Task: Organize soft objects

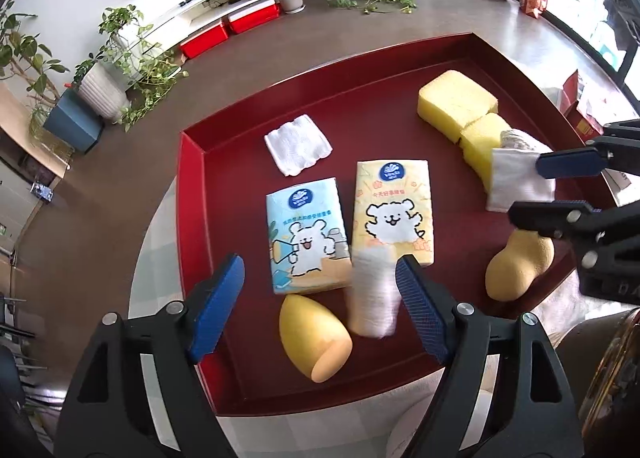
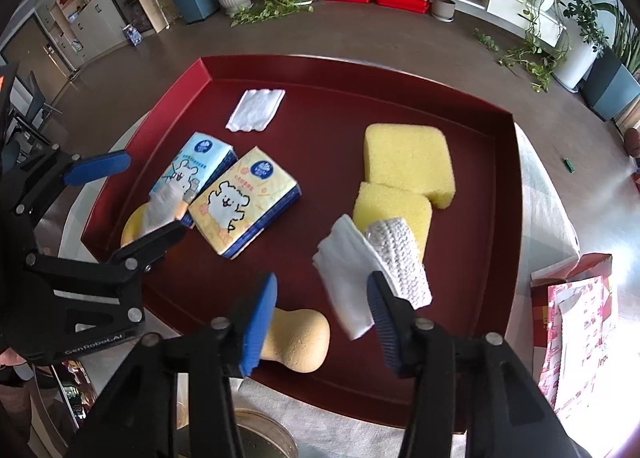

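Observation:
A dark red tray [image 1: 208, 193] [image 2: 304, 77] holds soft things. A blue tissue pack [image 1: 306, 240] [image 2: 196, 167] and a yellow tissue pack [image 1: 394, 209] [image 2: 244, 201] lie side by side. A folded white pad [image 1: 298, 143] [image 2: 256, 109] lies behind them. Two yellow sponges [image 1: 456, 101] [image 2: 408, 161] sit at the right. My left gripper [image 1: 320, 298] [image 2: 132, 197] is open over a blurred white roll [image 1: 374, 294] beside an egg-shaped yellow sponge [image 1: 312, 342]. My right gripper [image 2: 320, 318] [image 1: 548, 185] is open; a white cloth [image 2: 346, 270] [image 1: 516, 181] and a knitted roll [image 2: 400, 254] lean on its right finger.
A gourd-shaped tan sponge [image 1: 520, 266] [image 2: 296, 342] lies near the tray's front edge. A red-and-white box [image 2: 576, 322] stands right of the tray. A metal lid [image 2: 256, 438] is below the tray. Plants and a white shelf stand on the floor behind.

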### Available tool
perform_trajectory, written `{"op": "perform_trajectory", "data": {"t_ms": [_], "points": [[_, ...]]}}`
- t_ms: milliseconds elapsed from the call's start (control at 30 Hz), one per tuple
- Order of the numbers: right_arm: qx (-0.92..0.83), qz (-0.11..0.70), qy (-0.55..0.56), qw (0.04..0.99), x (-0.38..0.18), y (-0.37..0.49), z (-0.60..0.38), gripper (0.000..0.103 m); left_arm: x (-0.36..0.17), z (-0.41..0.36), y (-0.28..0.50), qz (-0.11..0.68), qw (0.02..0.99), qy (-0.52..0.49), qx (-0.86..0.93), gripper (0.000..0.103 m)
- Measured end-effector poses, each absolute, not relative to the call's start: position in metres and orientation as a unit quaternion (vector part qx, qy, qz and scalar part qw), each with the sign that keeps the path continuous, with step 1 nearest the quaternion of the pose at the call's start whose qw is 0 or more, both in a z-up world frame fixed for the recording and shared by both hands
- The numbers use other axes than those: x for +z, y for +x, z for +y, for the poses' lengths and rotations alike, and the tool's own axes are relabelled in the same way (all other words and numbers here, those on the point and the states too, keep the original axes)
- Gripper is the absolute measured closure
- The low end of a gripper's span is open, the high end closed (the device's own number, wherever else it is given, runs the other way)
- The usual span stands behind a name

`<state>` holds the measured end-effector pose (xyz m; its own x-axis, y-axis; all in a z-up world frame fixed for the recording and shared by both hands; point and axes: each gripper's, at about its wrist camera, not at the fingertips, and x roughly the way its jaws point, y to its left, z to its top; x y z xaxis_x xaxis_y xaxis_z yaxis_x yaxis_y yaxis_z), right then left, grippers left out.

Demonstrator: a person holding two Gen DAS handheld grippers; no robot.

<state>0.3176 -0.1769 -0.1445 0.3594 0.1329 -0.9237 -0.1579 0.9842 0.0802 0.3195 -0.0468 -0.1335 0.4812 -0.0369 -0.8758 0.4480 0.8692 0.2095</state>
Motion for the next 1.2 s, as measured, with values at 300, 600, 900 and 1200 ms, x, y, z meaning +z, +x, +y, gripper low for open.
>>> {"op": "perform_trajectory", "data": {"t_ms": [300,600,900,1200], "points": [[0.04,0.544,0.033,0.837,-0.139,0.298,-0.21,0.052,-0.124,-0.007,0.313,0.494,0.849,0.157,-0.103,0.025],[-0.02,0.527,0.063,0.847,-0.128,0.236,-0.248,0.052,-0.121,0.062,0.272,0.507,0.856,0.1,-0.024,0.025],[-0.057,0.513,0.082,0.853,-0.122,0.149,-0.246,0.052,-0.111,0.091,0.191,0.499,0.863,0.084,0.02,0.025],[-0.022,0.498,0.088,0.862,-0.111,0.084,-0.196,0.045,-0.086,0.066,0.119,0.481,0.874,0.067,-0.023,0.025]]}}
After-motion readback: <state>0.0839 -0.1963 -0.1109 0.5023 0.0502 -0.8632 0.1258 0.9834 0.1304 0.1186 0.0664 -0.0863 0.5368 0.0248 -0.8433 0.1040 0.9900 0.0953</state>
